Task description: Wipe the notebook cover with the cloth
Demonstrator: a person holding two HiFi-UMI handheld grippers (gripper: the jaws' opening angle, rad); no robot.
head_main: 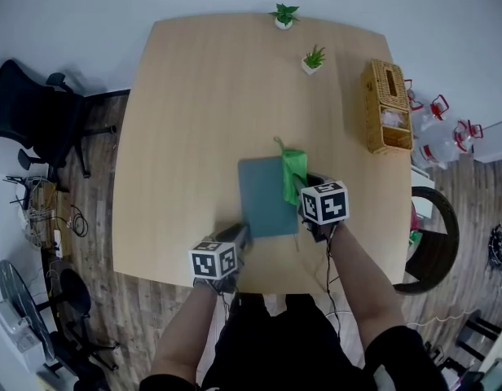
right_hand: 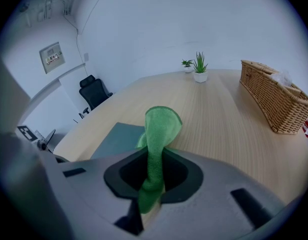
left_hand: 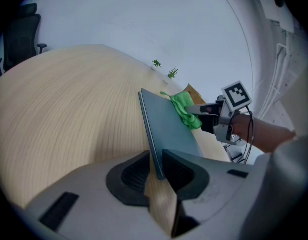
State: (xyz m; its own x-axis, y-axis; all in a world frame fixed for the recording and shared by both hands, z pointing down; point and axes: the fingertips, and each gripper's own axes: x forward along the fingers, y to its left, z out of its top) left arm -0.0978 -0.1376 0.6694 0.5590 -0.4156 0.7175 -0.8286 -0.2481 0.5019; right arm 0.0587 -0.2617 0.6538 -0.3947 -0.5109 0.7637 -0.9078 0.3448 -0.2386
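A grey-blue notebook [head_main: 266, 195] lies near the front of the wooden table [head_main: 194, 120]. My left gripper [head_main: 235, 236] is shut on the notebook's near left corner; in the left gripper view the cover's edge [left_hand: 153, 139] runs between the jaws. My right gripper [head_main: 310, 187] is shut on a green cloth [head_main: 293, 173], which drapes over the notebook's right edge. In the right gripper view the cloth [right_hand: 158, 139] stands up between the jaws, with the notebook [right_hand: 119, 139] to the left below it. The left gripper view shows the cloth [left_hand: 185, 109] on the cover's far right side.
A wicker basket [head_main: 387, 106] stands at the table's right edge. Two small potted plants [head_main: 314, 59] [head_main: 284, 16] sit toward the far edge. A black office chair [head_main: 31, 116] is on the floor at the left, and another chair [head_main: 434, 235] at the right.
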